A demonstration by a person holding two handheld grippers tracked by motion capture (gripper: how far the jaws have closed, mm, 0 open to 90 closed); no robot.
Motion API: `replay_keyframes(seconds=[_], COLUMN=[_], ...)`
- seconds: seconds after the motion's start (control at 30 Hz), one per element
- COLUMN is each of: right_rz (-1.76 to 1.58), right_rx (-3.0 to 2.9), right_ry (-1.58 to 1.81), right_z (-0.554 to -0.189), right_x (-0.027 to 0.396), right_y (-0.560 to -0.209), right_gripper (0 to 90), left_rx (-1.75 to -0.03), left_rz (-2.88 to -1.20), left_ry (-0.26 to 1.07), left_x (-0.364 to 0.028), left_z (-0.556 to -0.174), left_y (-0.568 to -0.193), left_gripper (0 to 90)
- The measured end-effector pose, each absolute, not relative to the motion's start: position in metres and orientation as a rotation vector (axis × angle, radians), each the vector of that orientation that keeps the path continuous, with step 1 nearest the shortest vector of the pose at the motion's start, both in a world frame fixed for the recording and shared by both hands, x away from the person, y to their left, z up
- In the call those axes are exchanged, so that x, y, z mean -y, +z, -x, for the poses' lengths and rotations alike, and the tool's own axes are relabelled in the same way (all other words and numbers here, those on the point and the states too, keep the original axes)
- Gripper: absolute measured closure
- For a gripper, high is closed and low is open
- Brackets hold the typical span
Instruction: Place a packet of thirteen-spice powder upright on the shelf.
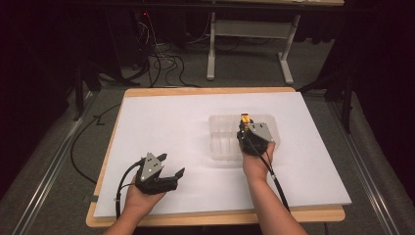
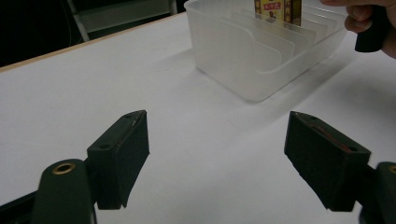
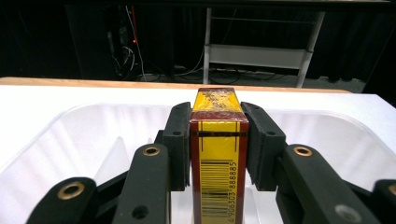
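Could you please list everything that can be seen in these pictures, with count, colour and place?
small box: one, yellow and dark red with a barcode, clamped in the right gripper over the bin
divided bin: one, clear plastic with upright partitions, right of the table's middle
paper sheet: one, white, covering most of the tabletop
table: one, light wood, edges showing around the sheet
stand: one, pale grey, on the floor beyond the table
cables: several, black, on the floor at the far left
left gripper: one, black, jaws open, near the table's front left
right gripper: one, black, shut on the small box
hands: two, each holding a gripper
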State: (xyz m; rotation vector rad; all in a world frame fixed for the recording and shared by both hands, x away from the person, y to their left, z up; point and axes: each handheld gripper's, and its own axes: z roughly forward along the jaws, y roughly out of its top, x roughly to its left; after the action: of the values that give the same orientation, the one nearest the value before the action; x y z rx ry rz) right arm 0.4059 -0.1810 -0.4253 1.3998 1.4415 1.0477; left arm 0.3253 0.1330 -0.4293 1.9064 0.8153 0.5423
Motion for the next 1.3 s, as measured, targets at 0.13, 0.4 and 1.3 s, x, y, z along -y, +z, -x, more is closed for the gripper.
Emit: replay_keyframes(seconds=[0.13, 0.4, 1.3], right_rz=[-1.404, -1.402, -1.294], right_rx=[-1.441, -1.490, -1.656], right_ry=[1.054, 1.101, 1.193], right_z=[-0.408, -0.399, -0.331], right_x=[0.182, 0.185, 0.240], right_y=[-0.425, -0.422, -0.397], right_gripper=[65.9, 54.8, 26.4], left_rx=[-0.814, -0.822, -0.865], left_rz=[-1.907, -1.901, -1.878], left_ry=[0.540, 0.544, 0.538], left_x=[-0.133, -0.136, -0.142], left_z=[-0.325, -0.326, -0.330], left_y=[-0.429, -0.429, -0.429], left_gripper=[22.8, 22.8, 22.7])
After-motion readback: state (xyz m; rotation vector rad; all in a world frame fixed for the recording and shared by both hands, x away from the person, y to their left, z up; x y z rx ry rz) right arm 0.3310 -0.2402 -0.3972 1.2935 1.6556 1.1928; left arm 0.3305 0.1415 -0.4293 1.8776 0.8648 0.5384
